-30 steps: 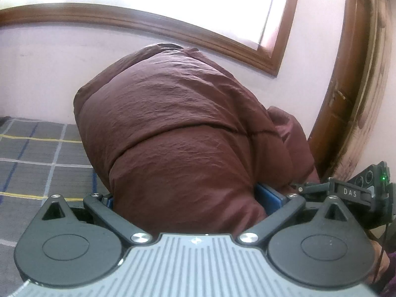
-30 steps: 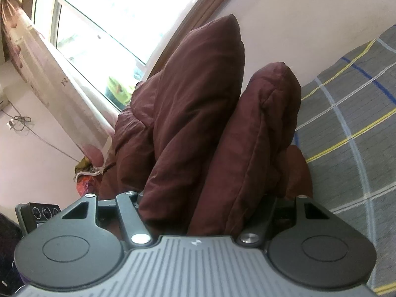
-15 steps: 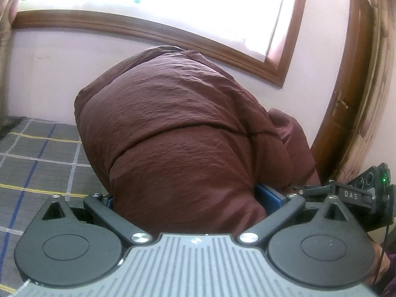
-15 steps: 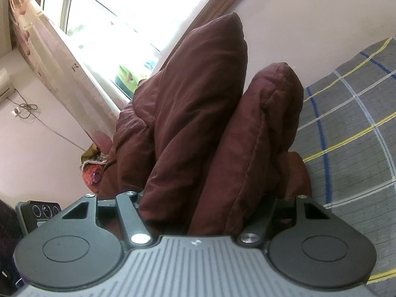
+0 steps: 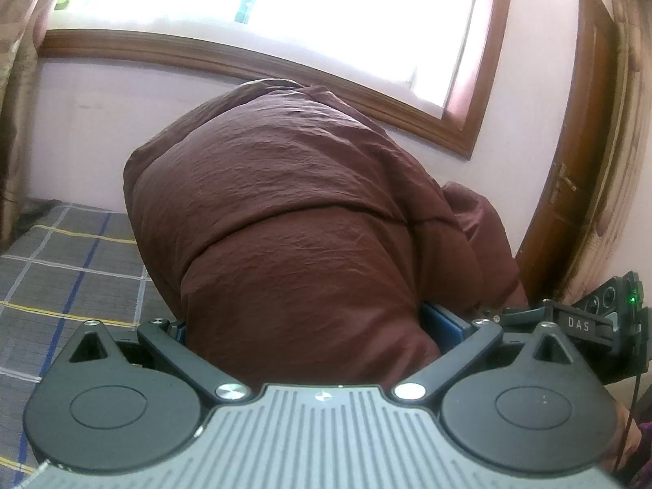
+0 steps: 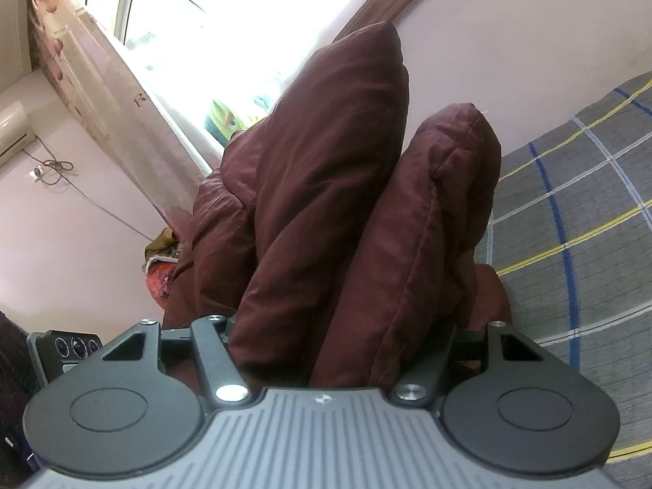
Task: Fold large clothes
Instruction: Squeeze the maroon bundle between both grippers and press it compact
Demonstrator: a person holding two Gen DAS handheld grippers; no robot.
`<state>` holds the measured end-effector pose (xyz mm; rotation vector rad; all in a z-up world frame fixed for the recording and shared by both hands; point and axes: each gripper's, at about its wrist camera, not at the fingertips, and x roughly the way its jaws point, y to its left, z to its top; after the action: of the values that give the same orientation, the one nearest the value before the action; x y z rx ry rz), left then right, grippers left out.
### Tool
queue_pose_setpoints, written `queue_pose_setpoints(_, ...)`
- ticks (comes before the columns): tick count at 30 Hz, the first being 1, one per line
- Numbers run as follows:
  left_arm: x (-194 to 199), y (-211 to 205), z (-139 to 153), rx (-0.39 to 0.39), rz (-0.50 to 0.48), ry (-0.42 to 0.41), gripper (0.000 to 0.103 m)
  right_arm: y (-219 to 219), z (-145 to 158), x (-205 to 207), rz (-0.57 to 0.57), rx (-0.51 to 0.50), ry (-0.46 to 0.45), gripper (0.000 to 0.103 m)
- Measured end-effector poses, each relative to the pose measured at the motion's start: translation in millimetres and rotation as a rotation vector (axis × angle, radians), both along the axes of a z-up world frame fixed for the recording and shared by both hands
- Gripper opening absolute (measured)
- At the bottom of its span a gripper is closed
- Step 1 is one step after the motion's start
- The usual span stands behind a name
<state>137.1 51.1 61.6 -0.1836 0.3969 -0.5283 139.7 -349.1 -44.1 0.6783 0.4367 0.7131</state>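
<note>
Both views have swung slightly along the wall; the maroon padded jacket (image 5: pixel 309 220) hasn't slipped. Left gripper (image 5: pixel 318 326) and right gripper (image 6: pixel 342 330) jaws apparently clench its bunched folds above the checked bed (image 6: pixel 570 220), probably carrying it.

Your bright window (image 5: pixel 285 8) in pale wall (image 5: pixel 102 122), wooden door (image 5: pixel 570 187) to its right, checked bedcover (image 5: pixel 61 269) below it

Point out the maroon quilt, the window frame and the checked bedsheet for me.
quilt (image 5: pixel 293 220): left wrist view, on its wrinkled top surface.
window frame (image 5: pixel 228 55): left wrist view, on the brown lower rail.
bedsheet (image 6: pixel 578 220): right wrist view, on a grey check beside the blue stripe.
</note>
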Motion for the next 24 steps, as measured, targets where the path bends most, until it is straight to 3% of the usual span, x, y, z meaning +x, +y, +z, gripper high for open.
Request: queue_pose_setpoints(24, -5, -3, -1, -0.006, 0.022, -0.013, 0.1, -13, -2, -4, -0.003, -0.008, -0.022, 0.064)
